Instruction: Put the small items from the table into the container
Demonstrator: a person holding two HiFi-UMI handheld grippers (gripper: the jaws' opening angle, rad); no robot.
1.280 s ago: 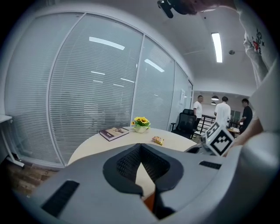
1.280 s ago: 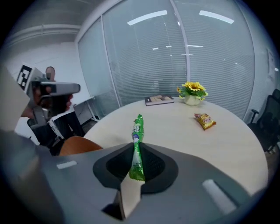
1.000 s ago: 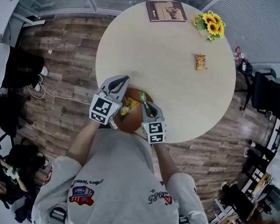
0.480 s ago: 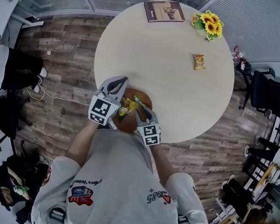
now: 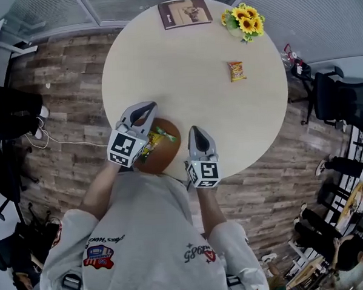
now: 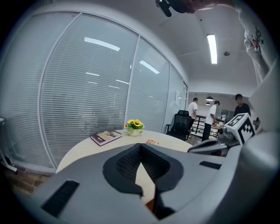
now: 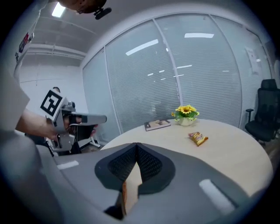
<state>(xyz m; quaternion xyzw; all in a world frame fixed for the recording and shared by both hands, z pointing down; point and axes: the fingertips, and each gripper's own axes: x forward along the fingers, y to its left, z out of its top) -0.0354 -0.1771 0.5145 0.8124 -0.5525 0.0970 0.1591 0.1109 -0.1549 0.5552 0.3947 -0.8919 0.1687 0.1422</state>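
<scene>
Claws both clenched: in its own view we see the left claw [image 6: 140,146] with pads meeting at the tip and nothing between them. The right claw [image 7: 136,144] is likewise closed tight and empty. From the head view, we find the left claw at the far rim of the brown bowl [image 5: 171,149], and the right claw just beside the bowl, over the bare desk [image 5: 190,80]. Bright wrappers [image 5: 152,143] lie in the bowl. One snack packet [image 5: 236,70] lies well apart, near the sunflowers [image 5: 243,20].

Both shut: left tool [image 5: 146,105], right tool [image 5: 195,130].
</scene>
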